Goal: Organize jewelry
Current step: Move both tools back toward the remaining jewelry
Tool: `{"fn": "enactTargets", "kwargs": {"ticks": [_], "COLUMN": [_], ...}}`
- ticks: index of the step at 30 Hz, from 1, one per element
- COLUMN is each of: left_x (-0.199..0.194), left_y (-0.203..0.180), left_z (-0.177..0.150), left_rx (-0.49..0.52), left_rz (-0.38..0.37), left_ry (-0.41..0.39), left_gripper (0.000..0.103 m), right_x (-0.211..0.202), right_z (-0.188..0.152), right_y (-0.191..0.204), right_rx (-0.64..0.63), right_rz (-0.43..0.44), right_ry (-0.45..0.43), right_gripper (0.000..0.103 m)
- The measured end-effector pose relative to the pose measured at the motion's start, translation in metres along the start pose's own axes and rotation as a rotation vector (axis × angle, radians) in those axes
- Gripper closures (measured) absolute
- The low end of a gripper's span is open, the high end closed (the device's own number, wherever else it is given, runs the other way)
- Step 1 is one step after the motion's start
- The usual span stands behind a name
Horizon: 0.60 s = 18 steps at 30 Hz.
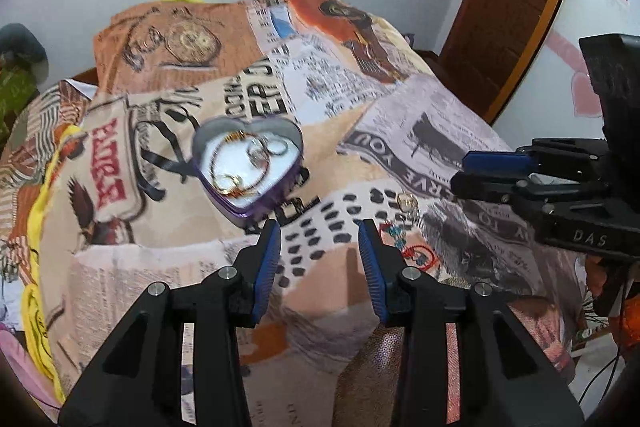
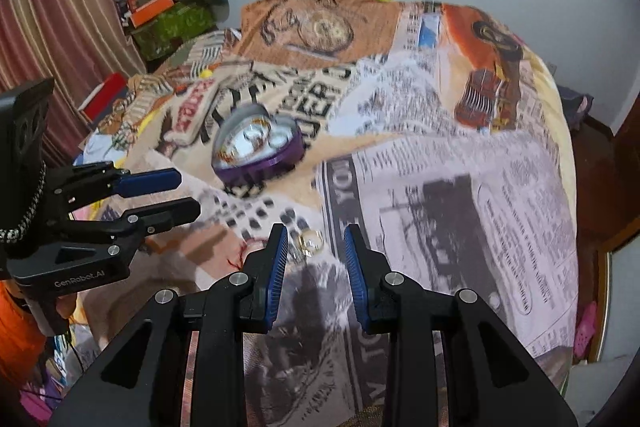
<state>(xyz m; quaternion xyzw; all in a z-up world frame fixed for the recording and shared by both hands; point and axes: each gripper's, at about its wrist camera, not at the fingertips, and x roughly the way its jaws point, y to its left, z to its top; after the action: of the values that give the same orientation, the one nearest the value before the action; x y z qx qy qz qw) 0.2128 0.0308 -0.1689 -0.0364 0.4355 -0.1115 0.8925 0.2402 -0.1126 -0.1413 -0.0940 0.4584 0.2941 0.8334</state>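
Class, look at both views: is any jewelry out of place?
Yes. A gold ring and small beaded pieces lie loose on the printed bedspread, outside the heart-shaped box holding other jewelry.

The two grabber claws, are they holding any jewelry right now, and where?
No. Both the left gripper and the right gripper are open and empty. A gold ring lies on the bedspread.

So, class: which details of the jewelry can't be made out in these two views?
- Heart-shaped box, right wrist view: motion blur smears its contents.
- Loose rings, right wrist view: the right gripper finger partly hides them.
- Beaded piece, left wrist view: a finger cuts it off.
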Motion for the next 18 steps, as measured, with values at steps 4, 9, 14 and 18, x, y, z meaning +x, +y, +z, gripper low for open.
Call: {"fn": "enactTargets", "kwargs": {"ticks": [4, 9, 14, 18], "left_x": [0.011, 0.015, 0.018, 0.02], "left_y": [-0.002, -0.005, 0.002, 0.003], "left_z": [-0.003, -0.001, 0.001, 0.001], "left_rx": [-0.003, 0.003, -0.015, -0.009], "left_rz": [-0.015, -0.026, -0.031, -0.045], "left_ry": [0.02, 0.007, -0.001, 0.004], "left_gripper": [0.064, 0.064, 0.064, 0.077], "right_x": [0.012, 0.019, 0.029, 0.03], "right_z": [-0.005, -0.012, -0.016, -0.014], "right_y": [0.0, 0.006, 0.009, 0.007], "right_rx": [-0.007, -0.018, -0.033, -0.023], "right_rz": [0.008, 0.053, 0.074, 0.082], "right_ry": [0.031, 0.044, 0.063, 0.056], "right_gripper": [0.077, 0.077, 0.077, 0.081]}}
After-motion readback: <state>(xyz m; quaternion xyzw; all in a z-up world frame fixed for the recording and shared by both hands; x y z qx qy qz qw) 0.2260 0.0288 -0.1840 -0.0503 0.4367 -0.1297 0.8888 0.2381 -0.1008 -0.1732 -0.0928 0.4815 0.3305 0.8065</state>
